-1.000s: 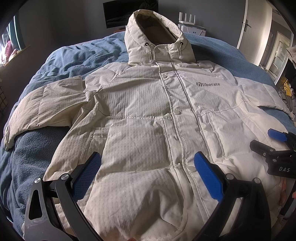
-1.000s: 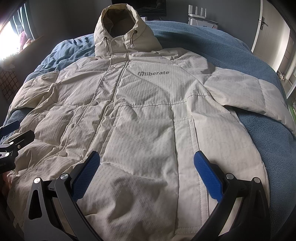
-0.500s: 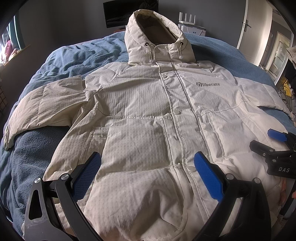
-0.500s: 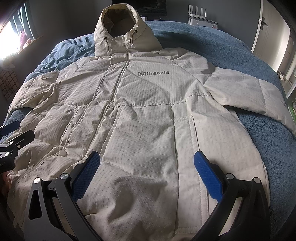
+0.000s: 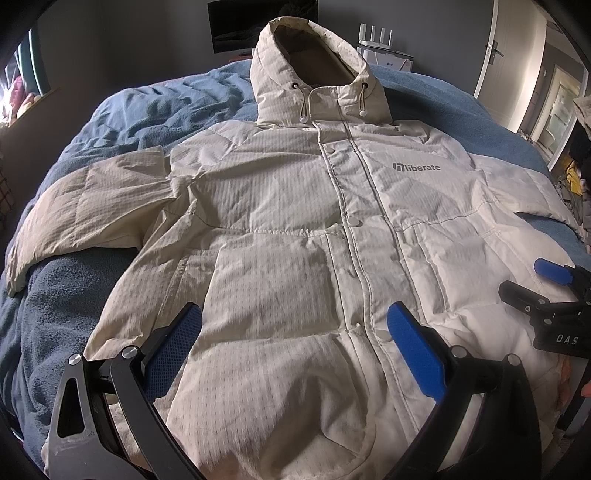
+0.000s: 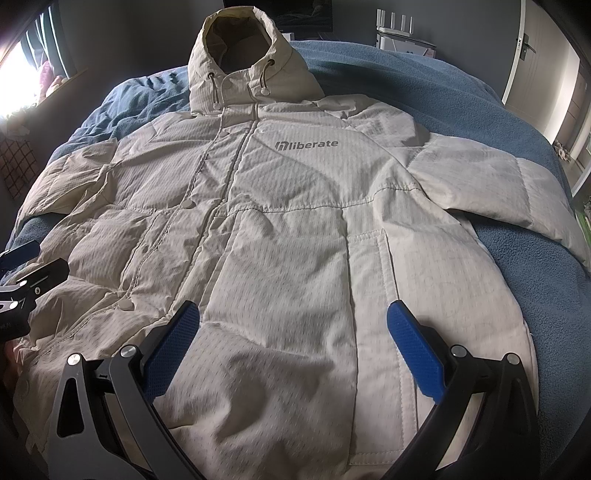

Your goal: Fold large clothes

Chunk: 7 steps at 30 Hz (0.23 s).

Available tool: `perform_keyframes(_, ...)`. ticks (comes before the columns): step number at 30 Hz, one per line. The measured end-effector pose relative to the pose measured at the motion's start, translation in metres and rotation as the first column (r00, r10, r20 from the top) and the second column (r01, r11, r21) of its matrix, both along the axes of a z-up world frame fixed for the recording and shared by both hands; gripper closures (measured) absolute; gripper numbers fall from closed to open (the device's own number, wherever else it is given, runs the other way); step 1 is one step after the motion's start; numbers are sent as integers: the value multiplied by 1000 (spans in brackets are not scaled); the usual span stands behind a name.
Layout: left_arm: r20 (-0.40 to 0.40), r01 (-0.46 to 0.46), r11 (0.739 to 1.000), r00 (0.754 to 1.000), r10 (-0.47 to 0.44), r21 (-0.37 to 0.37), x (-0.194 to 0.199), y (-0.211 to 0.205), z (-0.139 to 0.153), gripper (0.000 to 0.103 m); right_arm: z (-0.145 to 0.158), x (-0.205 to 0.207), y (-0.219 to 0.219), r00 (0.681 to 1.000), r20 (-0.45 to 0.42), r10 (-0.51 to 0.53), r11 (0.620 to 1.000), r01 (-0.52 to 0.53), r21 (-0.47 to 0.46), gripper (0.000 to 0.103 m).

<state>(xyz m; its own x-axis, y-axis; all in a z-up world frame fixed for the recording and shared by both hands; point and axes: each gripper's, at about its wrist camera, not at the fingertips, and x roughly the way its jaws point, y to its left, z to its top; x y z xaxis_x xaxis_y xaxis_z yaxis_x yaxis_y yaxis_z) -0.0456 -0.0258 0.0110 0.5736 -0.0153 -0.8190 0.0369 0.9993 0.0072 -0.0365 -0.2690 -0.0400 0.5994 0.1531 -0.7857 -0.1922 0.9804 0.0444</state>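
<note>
A cream hooded puffer jacket (image 5: 288, 229) with a grey "liberate" logo lies flat, face up, on a bed; it also fills the right wrist view (image 6: 288, 229). Its sleeves spread to both sides and its hood points away. My left gripper (image 5: 293, 332) is open and empty above the hem, left of the snap placket. My right gripper (image 6: 293, 332) is open and empty above the hem's right half, and it also shows in the left wrist view (image 5: 546, 291). The left gripper shows at the left edge of the right wrist view (image 6: 26, 266).
The blue fleece blanket (image 5: 147, 110) covers the bed under the jacket. A white router (image 5: 384, 55) and a dark screen (image 5: 236, 22) stand beyond the bed's far side. A door (image 6: 524, 51) is at the far right. A window (image 6: 18, 70) is at the left.
</note>
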Motion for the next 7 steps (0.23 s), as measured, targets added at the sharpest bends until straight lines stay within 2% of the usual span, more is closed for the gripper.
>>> perform_keyframes(7,-9,-8,1000,1000,8,-8,0,1,-2,6,0,0,0,1000,0,0,1000,0,0,6)
